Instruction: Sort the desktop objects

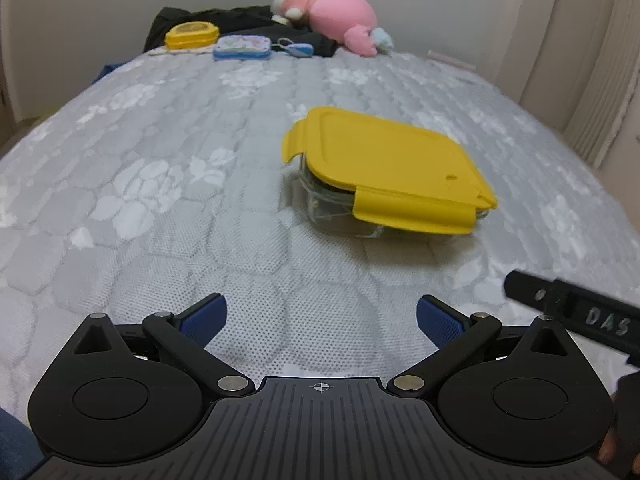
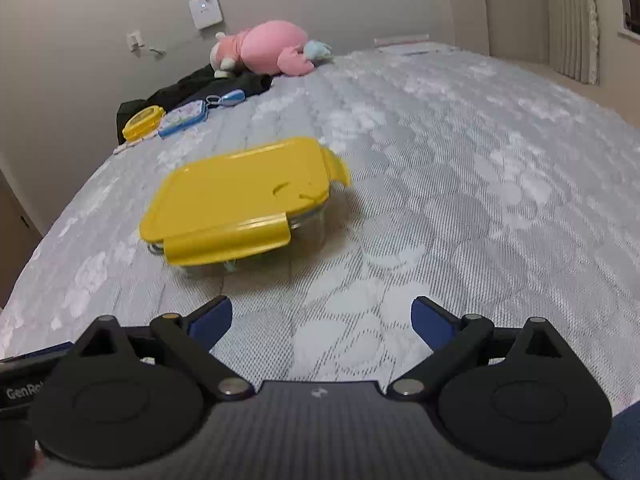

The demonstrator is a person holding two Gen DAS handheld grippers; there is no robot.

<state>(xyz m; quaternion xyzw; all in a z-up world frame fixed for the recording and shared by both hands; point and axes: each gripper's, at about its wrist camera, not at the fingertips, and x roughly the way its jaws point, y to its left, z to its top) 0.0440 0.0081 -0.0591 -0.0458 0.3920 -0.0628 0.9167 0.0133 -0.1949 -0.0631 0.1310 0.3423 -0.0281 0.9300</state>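
Observation:
A clear glass container with a yellow lid point(image 1: 384, 160) point(image 2: 236, 196) sits on the grey quilted bed; the lid lies askew, its side flaps unlatched. My left gripper point(image 1: 322, 320) is open, low over the mattress, with the container ahead and to its right. My right gripper point(image 2: 322, 320) is open too, with the container ahead and to its left. Nothing lies between either pair of blue-padded fingers point(image 1: 204, 318) point(image 2: 432, 322). At the far end lie a small yellow box point(image 1: 192, 35) point(image 2: 143, 121), a flat blue case point(image 1: 242, 47) point(image 2: 183, 118) and a blue keyring item point(image 1: 296, 48) point(image 2: 228, 98).
A pink plush toy point(image 1: 332, 14) point(image 2: 272, 46) rests on dark clothing point(image 1: 240, 20) point(image 2: 188, 84) near the wall. Part of the right gripper's black body point(image 1: 576, 312) shows at the left view's right edge. Curtains point(image 2: 572, 20) hang right of the bed.

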